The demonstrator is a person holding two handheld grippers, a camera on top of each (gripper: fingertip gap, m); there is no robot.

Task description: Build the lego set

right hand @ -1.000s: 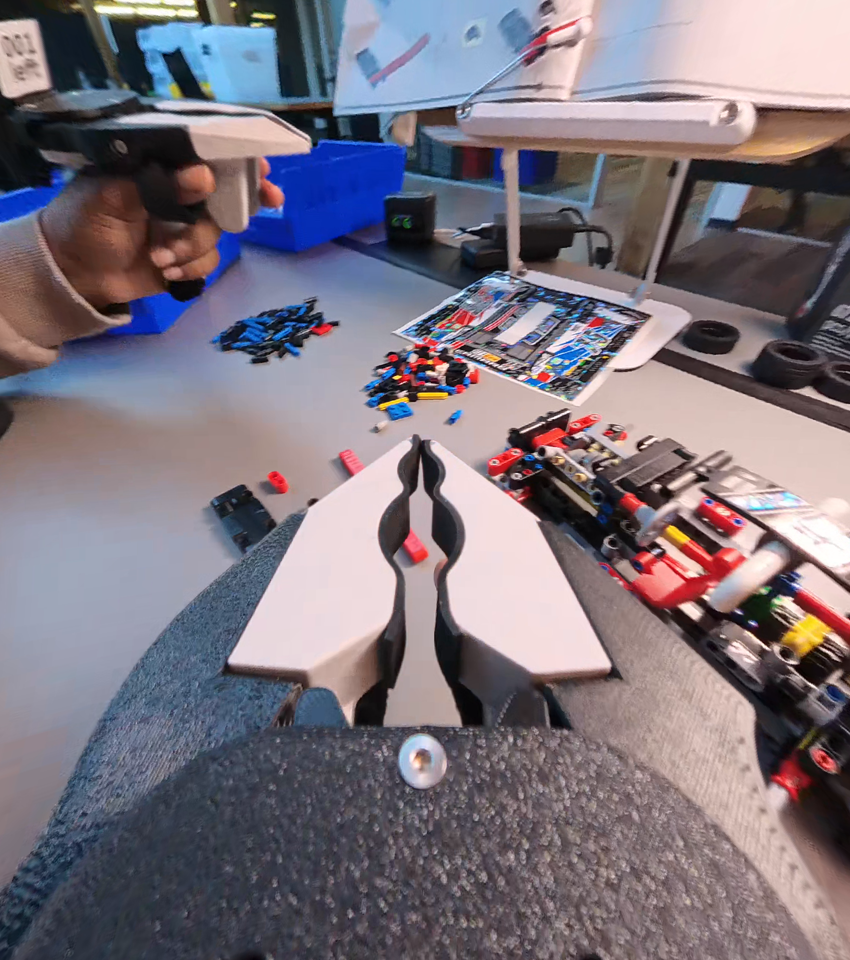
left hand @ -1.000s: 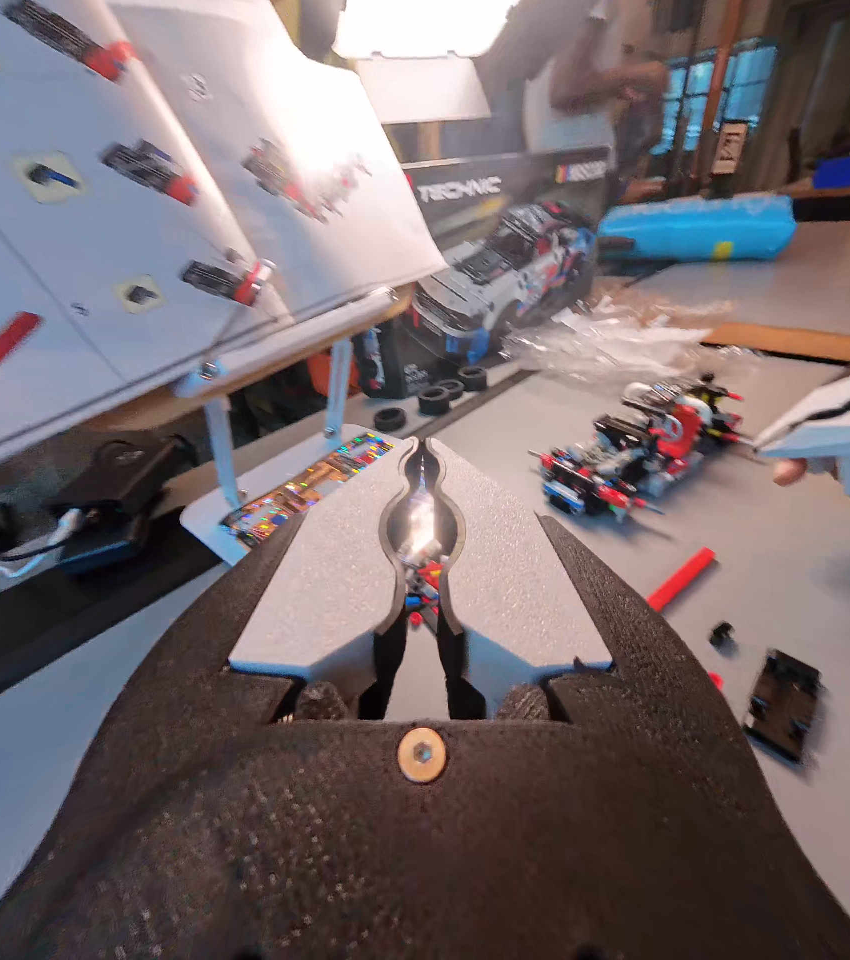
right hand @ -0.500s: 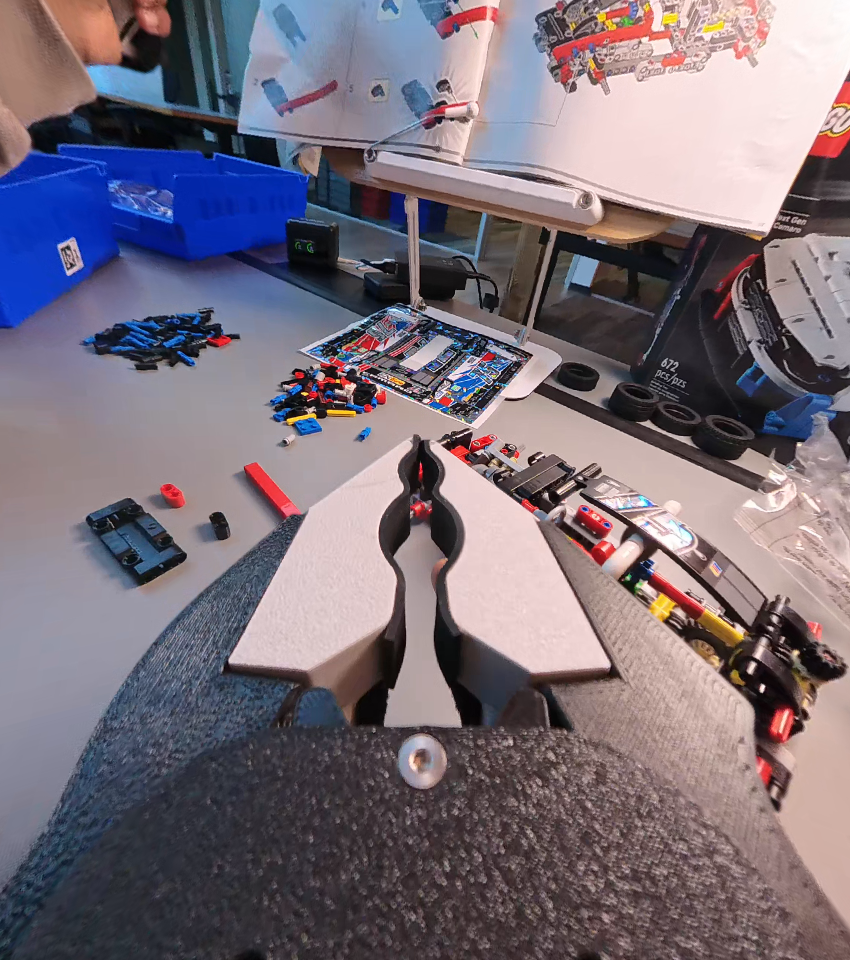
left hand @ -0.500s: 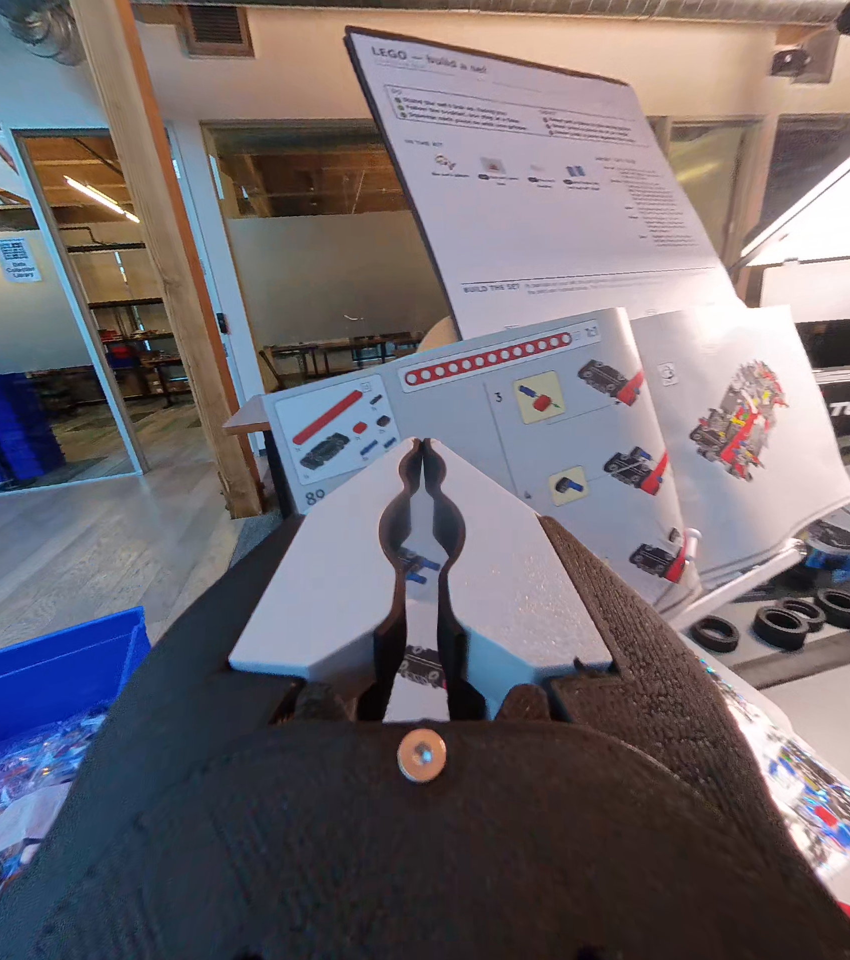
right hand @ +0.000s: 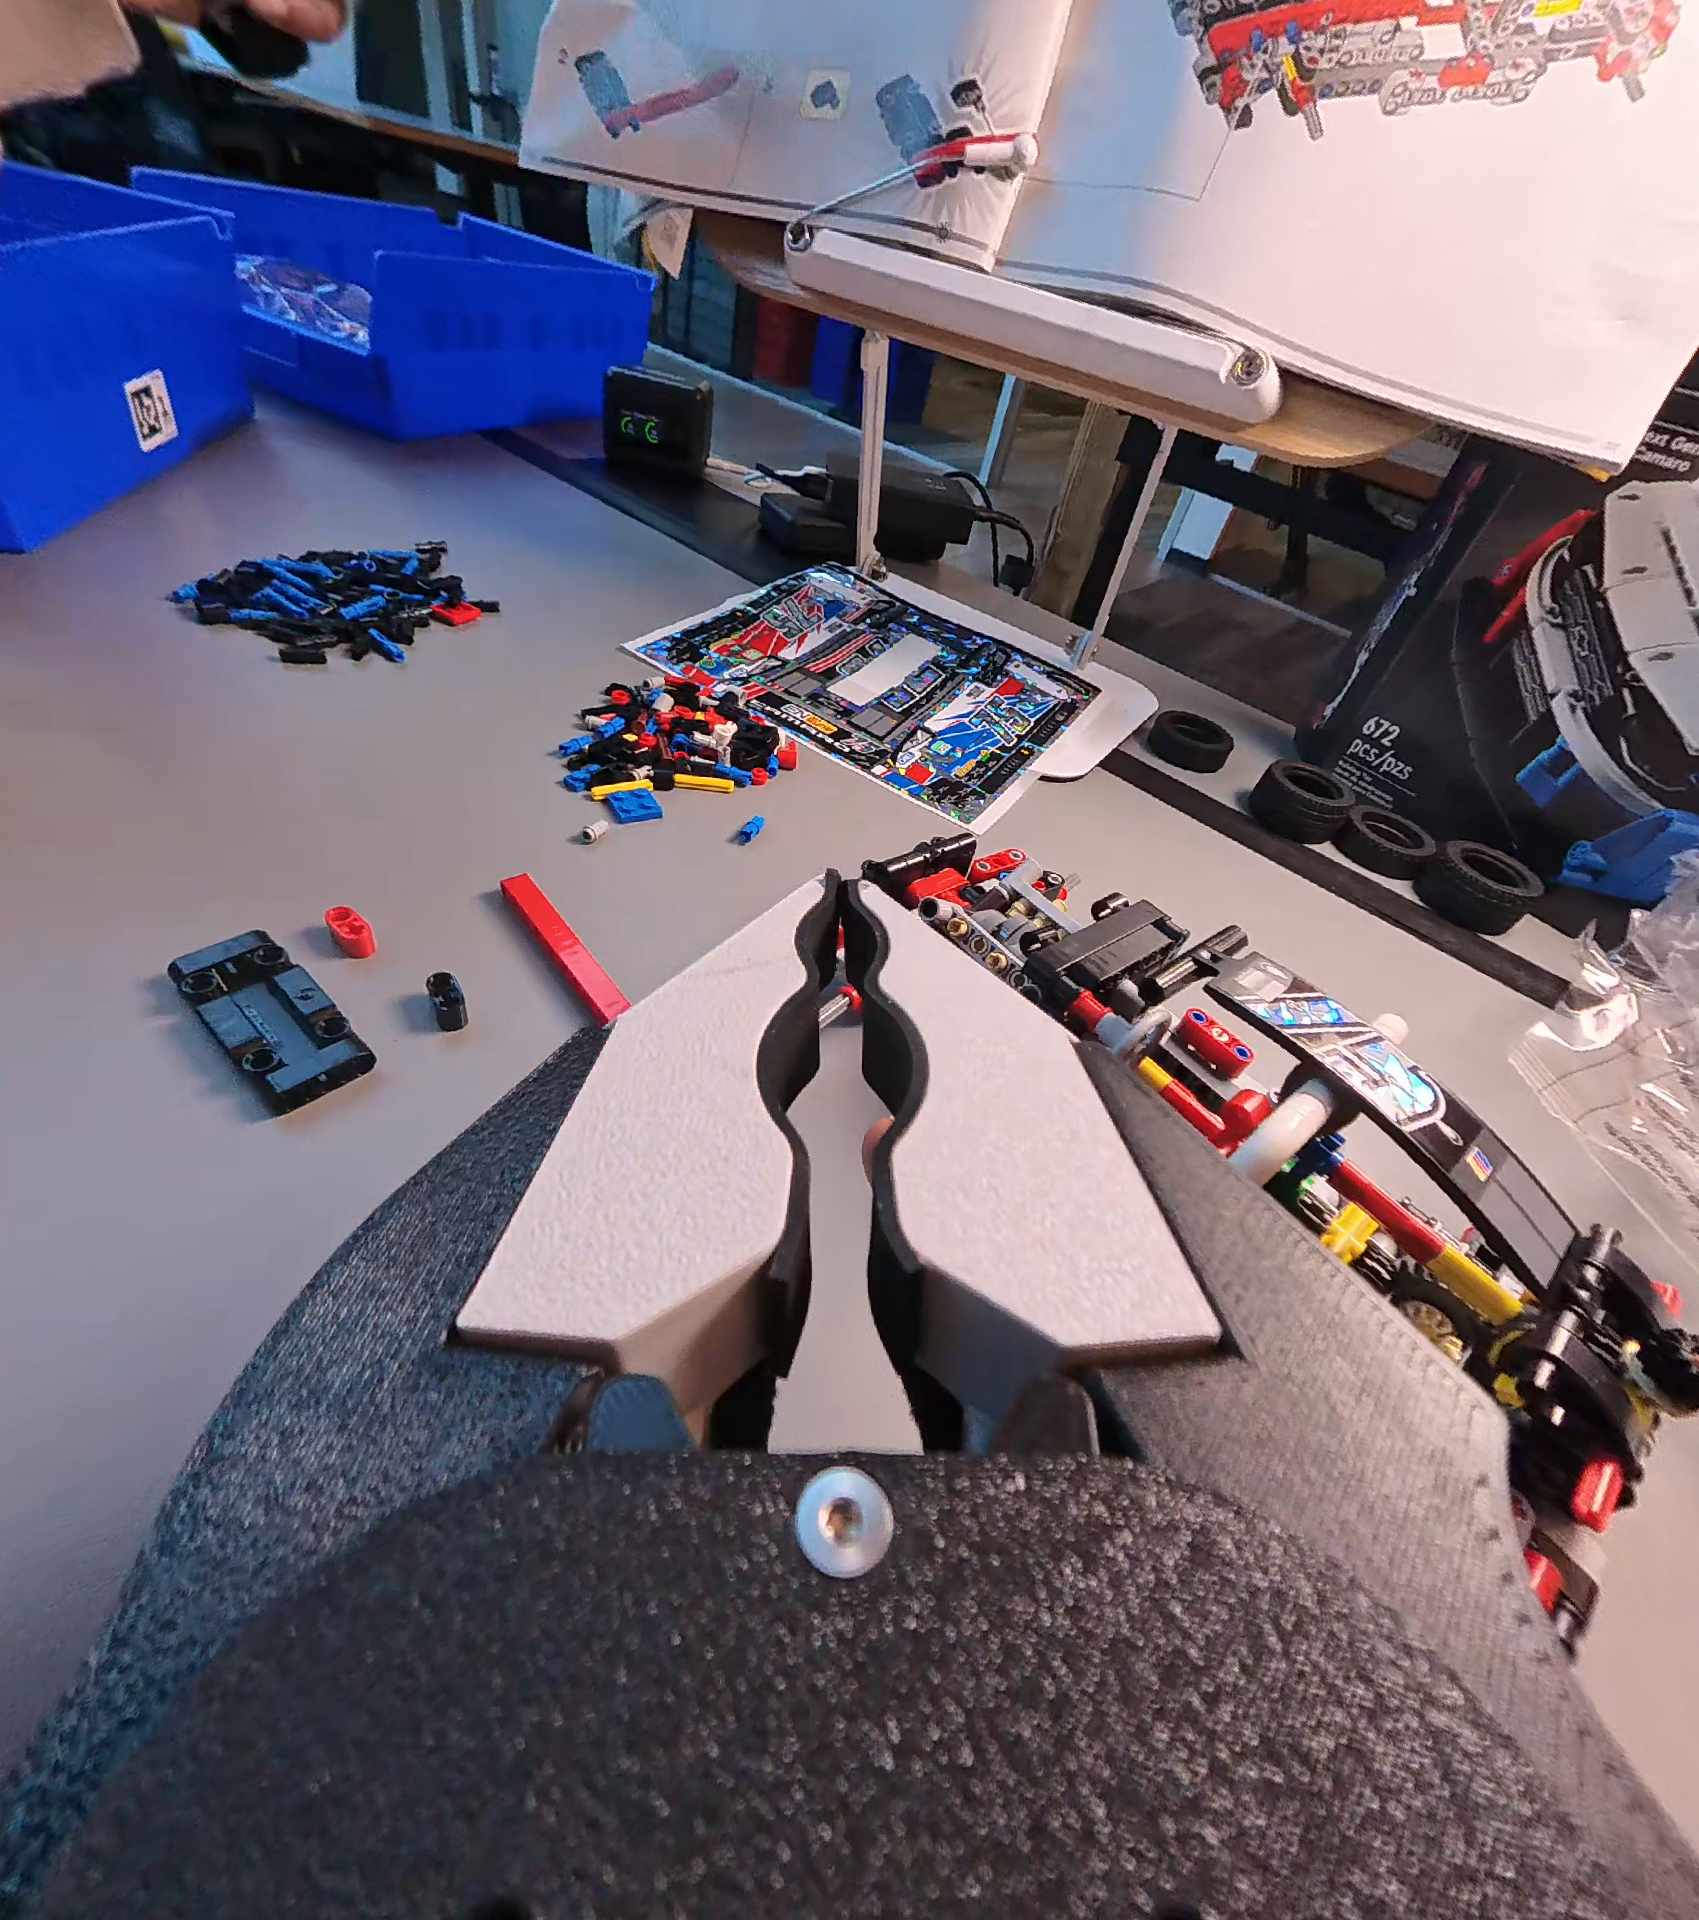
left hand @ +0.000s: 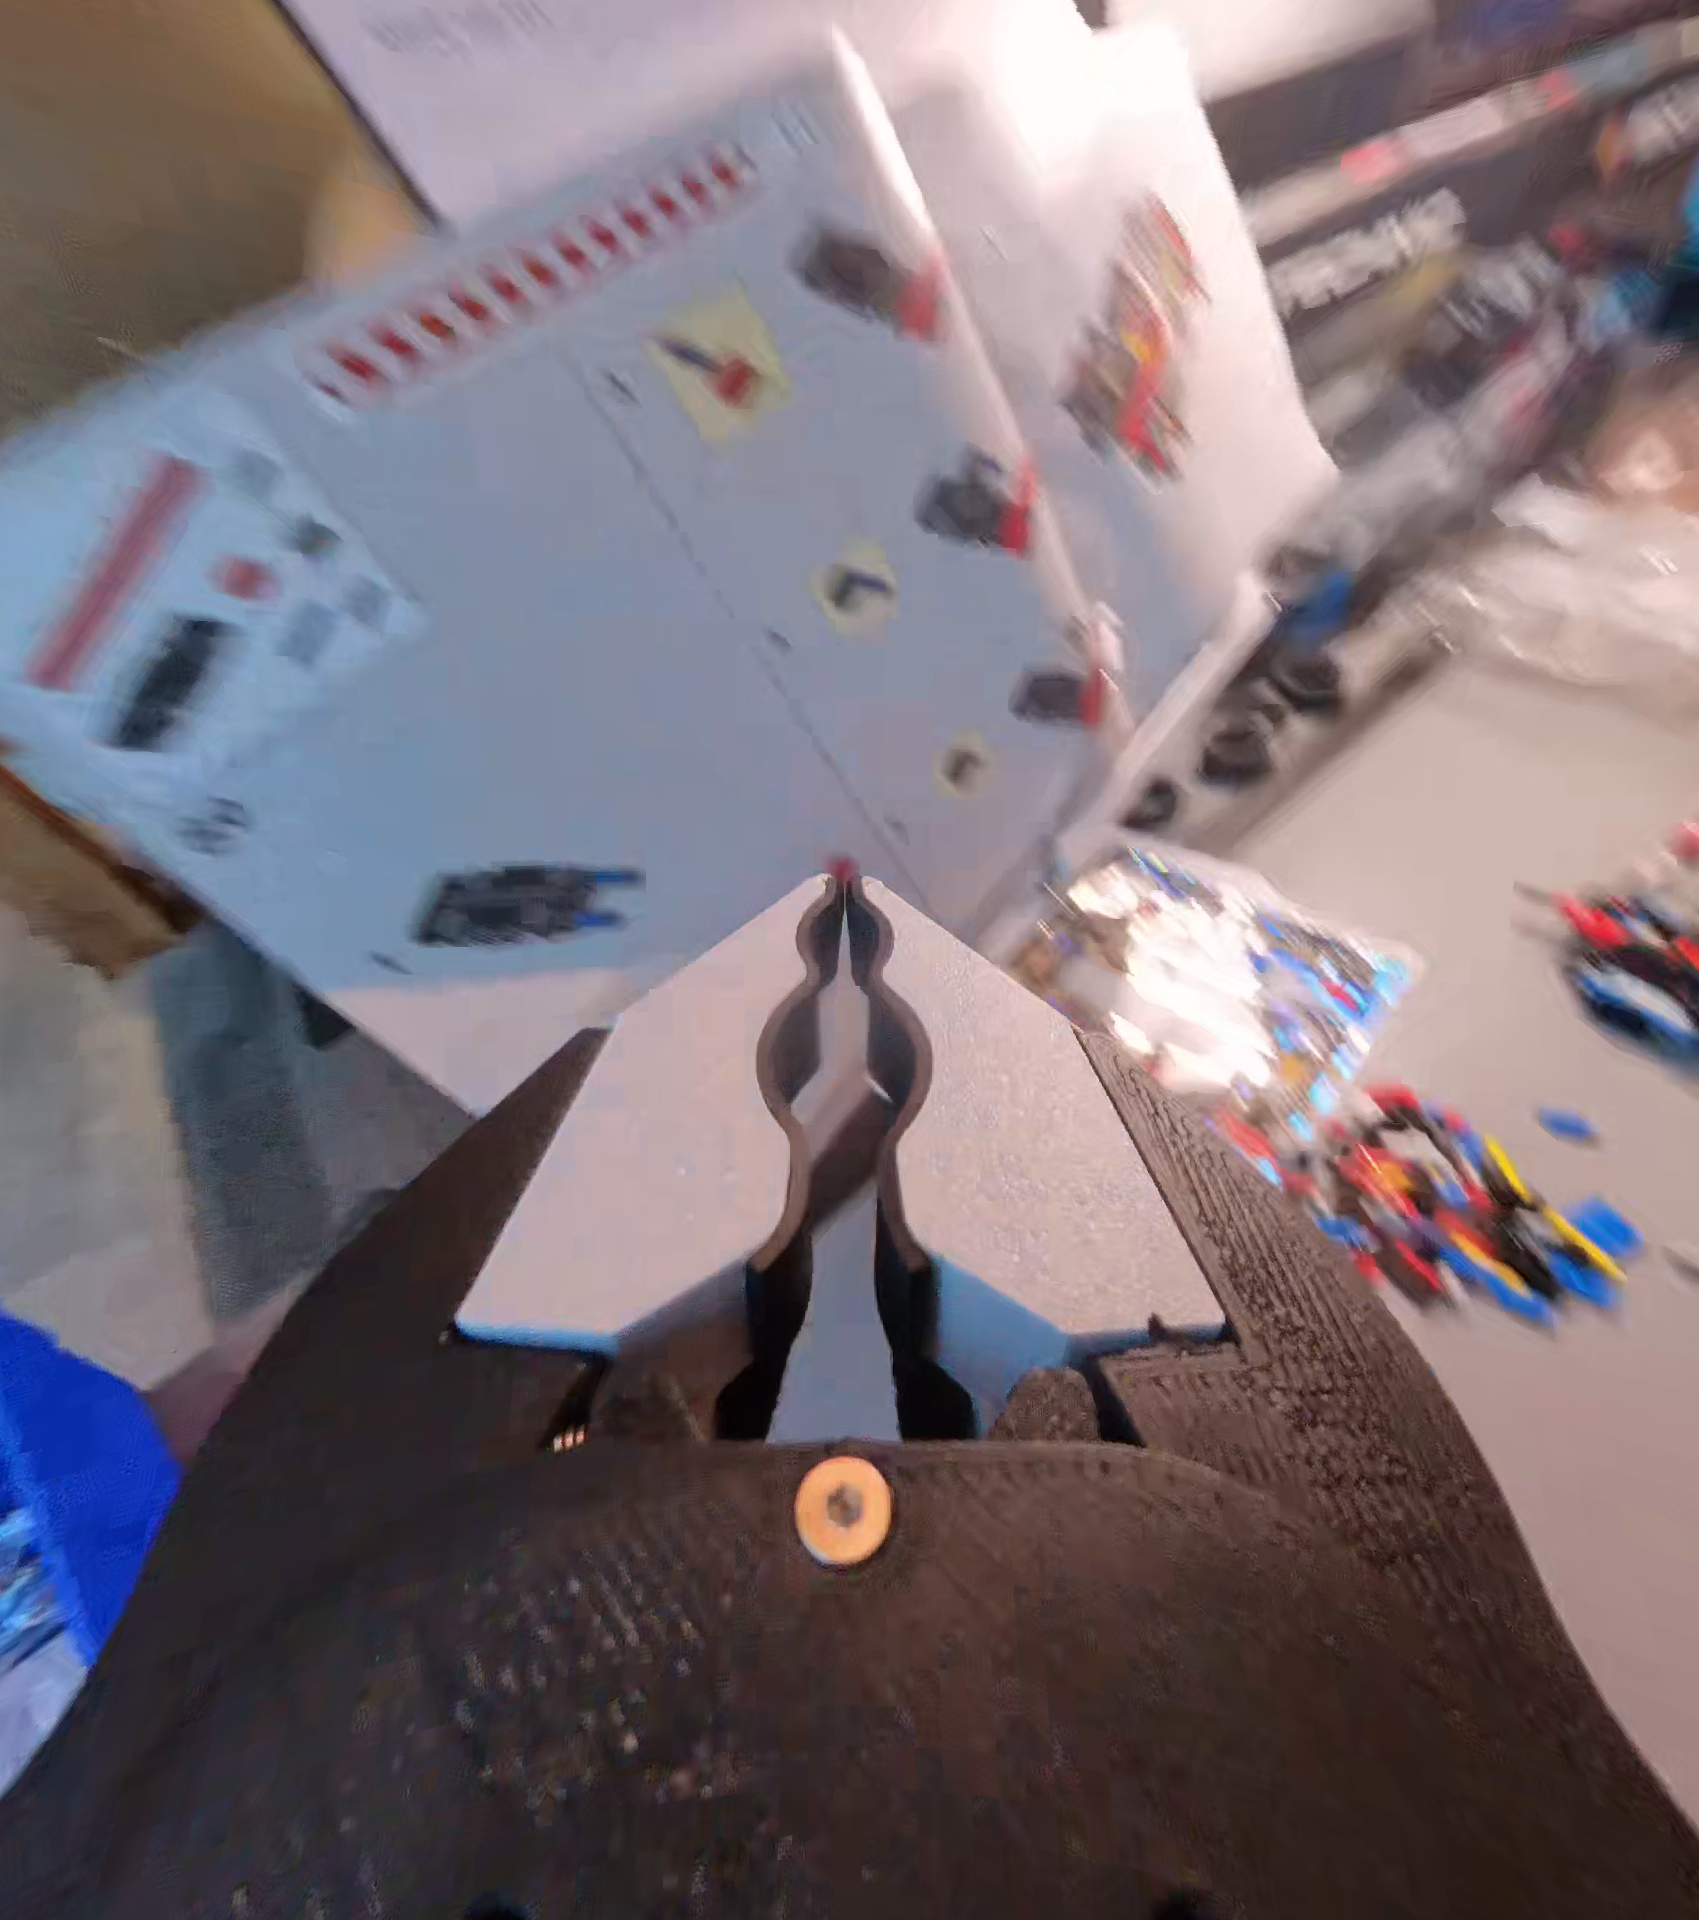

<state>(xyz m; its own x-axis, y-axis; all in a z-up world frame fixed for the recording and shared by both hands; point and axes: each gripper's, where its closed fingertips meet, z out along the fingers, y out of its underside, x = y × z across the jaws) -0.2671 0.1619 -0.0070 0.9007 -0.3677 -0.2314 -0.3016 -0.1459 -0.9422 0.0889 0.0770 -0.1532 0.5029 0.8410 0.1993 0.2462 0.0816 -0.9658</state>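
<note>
A half-built car (right hand: 1271,1091) lies right of the right claw (right hand: 841,894); both claws, the left claw (left hand: 843,891) included, pinched closed, seemingly empty; loose pieces (right hand: 673,753), tyres (right hand: 1385,821) remain unfitted.

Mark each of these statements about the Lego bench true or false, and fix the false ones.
1. The long red beam lies flat on the table. True.
2. The loose black tyres are fitted on the car chassis. False: they sit apart, by the box.
3. The right gripper is wide open. False: its jaws are shut.
4. The sticker sheet lies at the foot of the instruction stand. True.
</note>
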